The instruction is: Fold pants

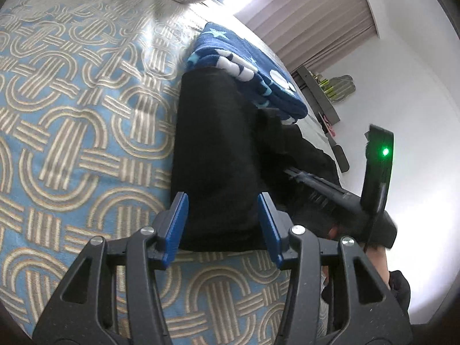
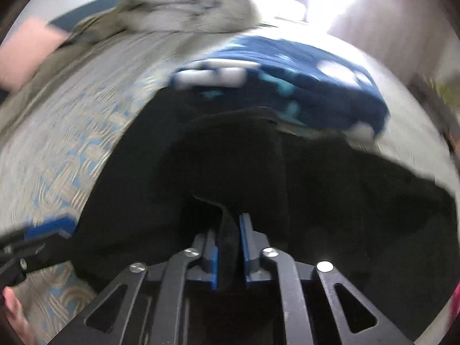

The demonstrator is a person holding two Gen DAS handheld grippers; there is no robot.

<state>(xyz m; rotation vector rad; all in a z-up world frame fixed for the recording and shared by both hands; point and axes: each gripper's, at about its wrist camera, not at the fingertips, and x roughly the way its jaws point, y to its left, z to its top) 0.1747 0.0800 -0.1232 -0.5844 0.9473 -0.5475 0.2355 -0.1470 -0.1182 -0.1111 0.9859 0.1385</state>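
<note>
The left gripper [image 1: 222, 224] hovered low over the bed [image 1: 72, 143], its jaws released and spread wide, one blue pad on either side of the near end of the black pants [image 1: 218, 155]. Neither pad pressed the cloth. The pants lay in a long dark strip running from 6 o'clock up toward 12 o'clock in the left wrist view, on the patterned blue and beige bedspread, with the far end touching a navy blanket with stars [image 1: 247, 66].

At 3 o'clock in that view the right gripper [image 1: 316, 184] reached in from the side, its body tilted and a green light glowing on its housing; its tips were buried in the dark cloth there and could not be made out.

In the right wrist view the right gripper [image 2: 228, 247] had its jaws clenched on a fold of the pants [image 2: 230, 158], the black fabric pinched between the blue pads and rising in a hump ahead. The left gripper [image 2: 49, 230] showed at 9 o'clock, cut off by the edge. This view was smeared by motion blur, so the blanket [image 2: 316, 86] and a grey pillow [image 2: 187, 3] at 12 o'clock were only vague shapes. The pants' right side ran off past 3 o'clock
</note>
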